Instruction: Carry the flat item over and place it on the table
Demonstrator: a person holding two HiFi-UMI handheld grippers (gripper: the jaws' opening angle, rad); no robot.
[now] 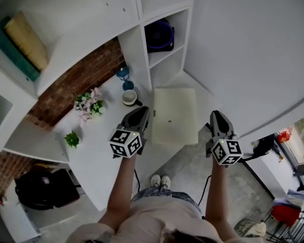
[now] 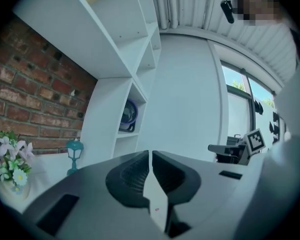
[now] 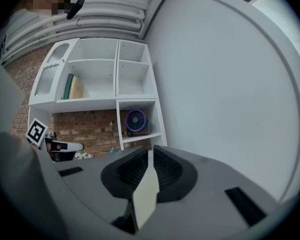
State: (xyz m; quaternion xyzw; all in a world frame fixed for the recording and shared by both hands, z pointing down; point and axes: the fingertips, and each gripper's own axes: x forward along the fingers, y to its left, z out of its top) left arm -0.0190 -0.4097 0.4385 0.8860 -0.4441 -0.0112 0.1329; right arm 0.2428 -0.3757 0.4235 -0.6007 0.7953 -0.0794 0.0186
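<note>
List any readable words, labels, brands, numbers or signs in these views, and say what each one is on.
No readable text in any view.
Black-and-white square markers: patterns only, no letters or digits.
Small red mark on the pale cream flat panel: too small to read.

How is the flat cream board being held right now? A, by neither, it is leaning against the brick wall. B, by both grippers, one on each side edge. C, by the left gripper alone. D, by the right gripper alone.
B: the left gripper and the right gripper each have their jaws closed on an edge of the flat board, and the head view shows the board between them, gripped at its left and right sides.
</note>
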